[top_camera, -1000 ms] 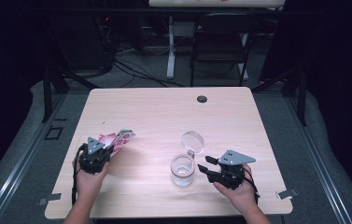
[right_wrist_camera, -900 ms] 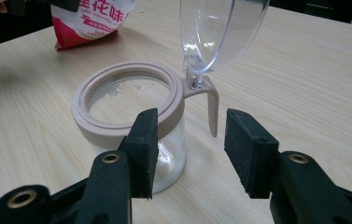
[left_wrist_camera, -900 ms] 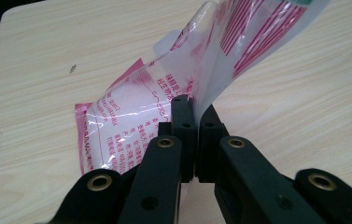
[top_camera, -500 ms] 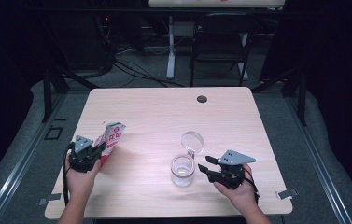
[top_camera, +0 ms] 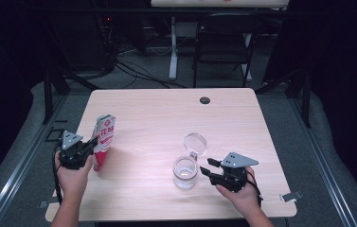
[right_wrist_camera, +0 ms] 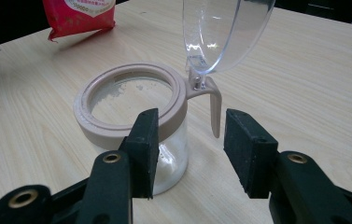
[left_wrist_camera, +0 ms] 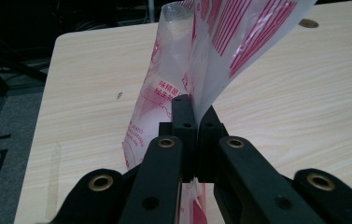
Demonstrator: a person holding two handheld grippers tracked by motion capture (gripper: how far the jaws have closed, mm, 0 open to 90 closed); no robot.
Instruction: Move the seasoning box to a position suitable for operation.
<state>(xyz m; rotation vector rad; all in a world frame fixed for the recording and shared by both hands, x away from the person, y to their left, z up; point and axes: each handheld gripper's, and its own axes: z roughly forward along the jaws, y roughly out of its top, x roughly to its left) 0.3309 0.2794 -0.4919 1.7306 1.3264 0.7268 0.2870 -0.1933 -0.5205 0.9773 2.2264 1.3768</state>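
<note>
A red and white plastic pouch (top_camera: 104, 140) stands upright near the table's left edge, and my left gripper (top_camera: 87, 147) is shut on its side. In the left gripper view the jaws pinch the pouch (left_wrist_camera: 197, 60) film between them. A clear glass jar (top_camera: 185, 172) with a beige rim and a raised clear lid (top_camera: 195, 142) stands at the front middle. My right gripper (top_camera: 211, 169) is open just right of the jar. In the right gripper view the jar (right_wrist_camera: 134, 121) sits in front of the left jaw, its handle between the open jaws, with the pouch (right_wrist_camera: 79, 14) far behind.
The wooden table (top_camera: 166, 113) has a round cable hole (top_camera: 205, 100) near its far edge. A dark chair (top_camera: 223, 42) and cables stand beyond the table. A strip of tape (top_camera: 290, 196) sticks off the front right corner.
My left gripper has drawn back toward the left front edge and tipped the pouch from lying flat to standing upright. The right gripper and jar have stayed still.
</note>
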